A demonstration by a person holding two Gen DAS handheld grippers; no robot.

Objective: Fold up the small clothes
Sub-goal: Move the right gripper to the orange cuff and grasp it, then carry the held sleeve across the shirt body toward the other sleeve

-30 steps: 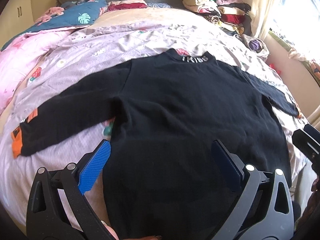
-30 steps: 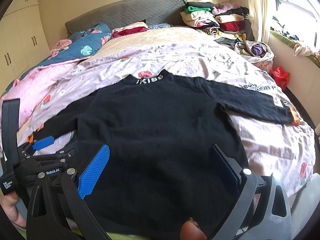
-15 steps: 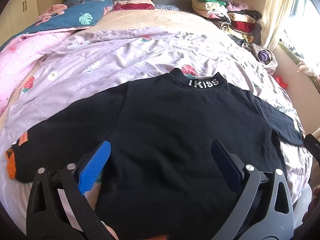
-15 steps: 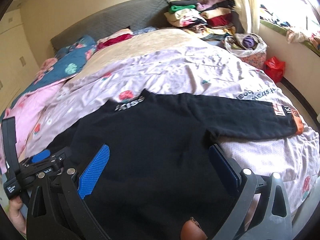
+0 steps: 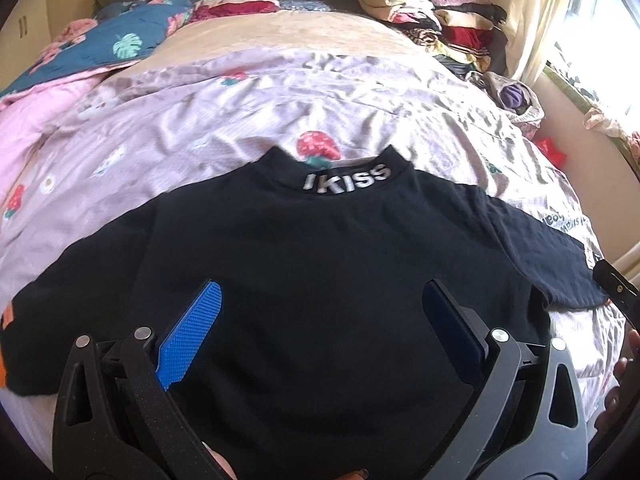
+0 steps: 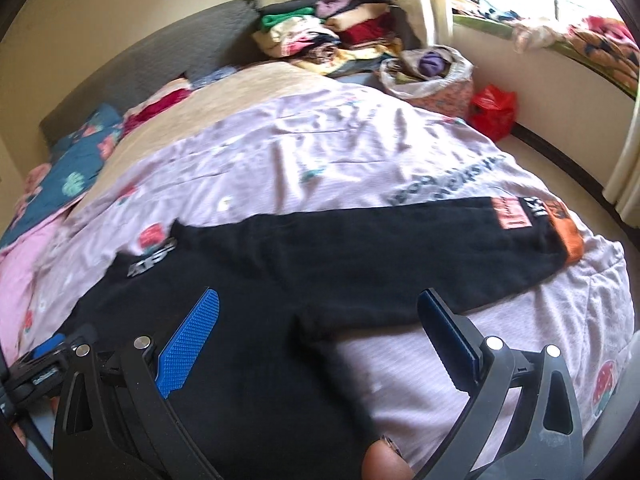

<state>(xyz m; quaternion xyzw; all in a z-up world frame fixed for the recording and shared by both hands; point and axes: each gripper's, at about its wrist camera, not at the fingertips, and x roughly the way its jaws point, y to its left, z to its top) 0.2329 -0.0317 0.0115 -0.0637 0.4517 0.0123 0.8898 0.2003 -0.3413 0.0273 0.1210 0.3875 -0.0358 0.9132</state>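
Note:
A black long-sleeved top (image 5: pixel 320 264) with "IKISS" on its collar (image 5: pixel 348 178) lies spread flat on the lilac bedspread (image 5: pixel 240 112), sleeves out to both sides. My left gripper (image 5: pixel 320 320) is open and empty above the top's chest. My right gripper (image 6: pixel 318 324) is open and empty above the right armpit, where the sleeve (image 6: pixel 400 256) with its orange cuff (image 6: pixel 566 236) runs out to the right. The left gripper's body shows at the lower left of the right wrist view (image 6: pixel 40 364).
Stacks of folded clothes (image 5: pixel 432 20) stand at the bed's far right corner. Pillows and a blue floral quilt (image 5: pixel 120 40) lie by the grey headboard. A bag of clothes (image 6: pixel 432 72) and a red bag (image 6: pixel 492 108) sit on the floor at the right.
Both grippers have moved forward over the top. The right gripper has swung right toward the right sleeve. Both stay open.

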